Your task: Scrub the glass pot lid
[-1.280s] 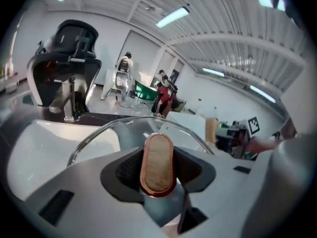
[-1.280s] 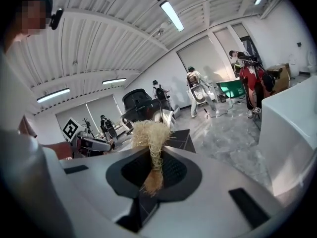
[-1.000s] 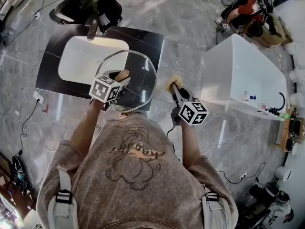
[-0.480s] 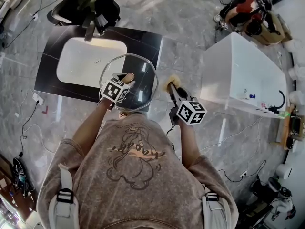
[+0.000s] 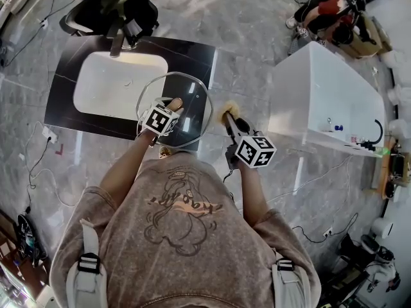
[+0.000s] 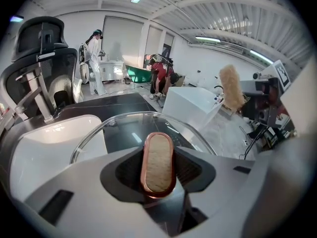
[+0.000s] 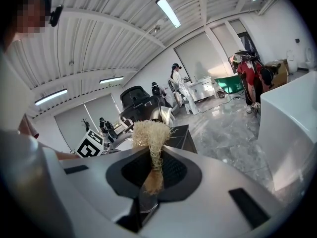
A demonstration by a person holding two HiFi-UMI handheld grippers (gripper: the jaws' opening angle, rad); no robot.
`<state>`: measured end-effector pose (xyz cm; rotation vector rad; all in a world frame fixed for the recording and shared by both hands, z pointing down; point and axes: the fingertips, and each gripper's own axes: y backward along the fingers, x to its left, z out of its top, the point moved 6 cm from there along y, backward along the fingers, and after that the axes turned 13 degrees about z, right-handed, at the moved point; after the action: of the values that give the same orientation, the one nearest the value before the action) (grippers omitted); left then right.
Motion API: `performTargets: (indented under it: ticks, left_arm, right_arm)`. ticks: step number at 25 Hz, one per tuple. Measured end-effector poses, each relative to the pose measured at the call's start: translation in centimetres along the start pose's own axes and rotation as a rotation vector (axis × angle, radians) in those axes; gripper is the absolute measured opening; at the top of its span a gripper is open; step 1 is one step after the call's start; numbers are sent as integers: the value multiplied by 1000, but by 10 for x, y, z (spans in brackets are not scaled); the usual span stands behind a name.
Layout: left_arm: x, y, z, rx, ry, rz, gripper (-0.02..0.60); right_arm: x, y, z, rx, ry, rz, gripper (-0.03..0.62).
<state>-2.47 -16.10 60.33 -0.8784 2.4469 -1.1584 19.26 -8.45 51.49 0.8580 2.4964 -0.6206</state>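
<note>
The glass pot lid [image 5: 196,101] is held up over the black counter's right end, in front of the sink. Its oval cork handle with a copper rim [image 6: 158,163] sits between the jaws of my left gripper [image 6: 158,170], which is shut on it. In the head view the left gripper [image 5: 168,108] is over the lid's middle. My right gripper [image 5: 232,124] is just right of the lid, shut on a straw-coloured fibre scrubber [image 7: 151,135]. The scrubber's tuft [image 5: 228,112] stays apart from the glass rim [image 6: 124,120].
A white basin [image 5: 109,82] sits in a black counter [image 5: 64,111] with a faucet [image 5: 119,40] behind it. A black office chair [image 5: 106,5] stands beyond. A white cabinet [image 5: 321,95] is to the right. Cables lie on the marble floor, and people stand far off.
My left gripper has shifted a little to the right with the lid. The right gripper and scrubber have edged slightly left, nearer the lid.
</note>
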Motion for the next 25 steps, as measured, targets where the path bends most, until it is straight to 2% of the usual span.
performTargets:
  ticks: [9, 14, 17, 22, 24, 25]
  left_arm:
    - [-3, -6, -3, -5, -2, 23, 184]
    - [-4, -7, -3, -24, -37, 46, 193]
    - [-4, -4, -1, -48, -33, 32, 235]
    - [-1, 15, 9, -108, 3, -7, 237]
    - [2, 27, 13, -156, 33, -15, 218]
    - [4, 35, 15, -182, 49, -9, 166]
  right_arm:
    - [-2, 1, -1, 7, -12, -1, 48]
    - [0, -4, -3, 11, -13, 12, 48]
    - [1, -5, -4, 14, -14, 15, 48]
    - [3, -9, -5, 19, -15, 18, 48]
    - [4, -10, -7, 20, -15, 21, 48]
    - [5, -10, -7, 21, -15, 22, 48]
